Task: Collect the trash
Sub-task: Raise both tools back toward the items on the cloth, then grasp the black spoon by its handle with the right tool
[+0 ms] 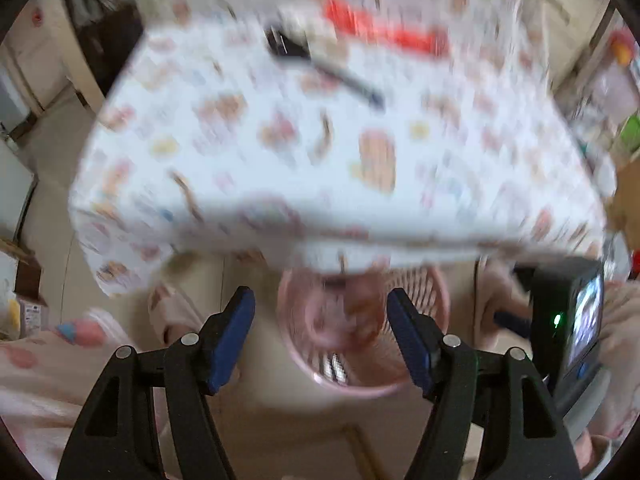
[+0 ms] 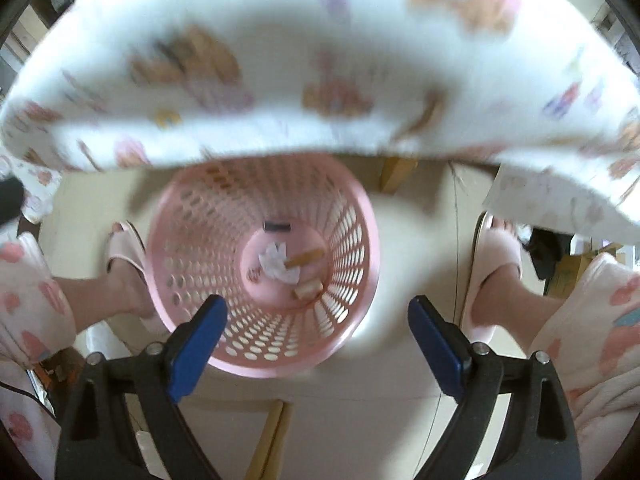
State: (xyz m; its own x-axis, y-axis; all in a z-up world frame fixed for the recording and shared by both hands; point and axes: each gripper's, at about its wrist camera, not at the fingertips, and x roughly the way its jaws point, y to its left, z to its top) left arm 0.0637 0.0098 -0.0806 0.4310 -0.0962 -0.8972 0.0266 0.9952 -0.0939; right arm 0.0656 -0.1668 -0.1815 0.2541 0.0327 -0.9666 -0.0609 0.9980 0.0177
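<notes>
The landmark for all positions is the pink basket (image 2: 264,264), a perforated round bin standing on the pale floor below the near edge of the table.

Left of the basket: a slippered foot (image 2: 126,256) rests just beside the basket wall. A patterned sleeve or trouser leg (image 2: 28,304) lies further left.

Inside the basket, on its floor: a crumpled white paper (image 2: 276,266) at the centre, a tan stick-shaped piece (image 2: 306,258) touching the paper on its right side, a short tan piece (image 2: 308,290) nearer the camera, and a small dark piece (image 2: 277,225) on the far side. These items are the collected trash.

Above the basket: the left gripper (image 1: 320,336) has its blue pads spread, with nothing between them; the basket shows in the gap. The right gripper (image 2: 318,344) has its pads spread wider, also with nothing between them, and the near basket rim sits between the pads.

Beyond the basket: the table carries a white printed tablecloth (image 1: 280,152). On it, well away from the basket, lie a dark pen-like object (image 1: 348,80), a black object (image 1: 286,42) and a red object (image 1: 384,32); blur prevents closer identification.

Right of the basket: a second slippered foot (image 2: 498,264) stands apart from the basket wall.
</notes>
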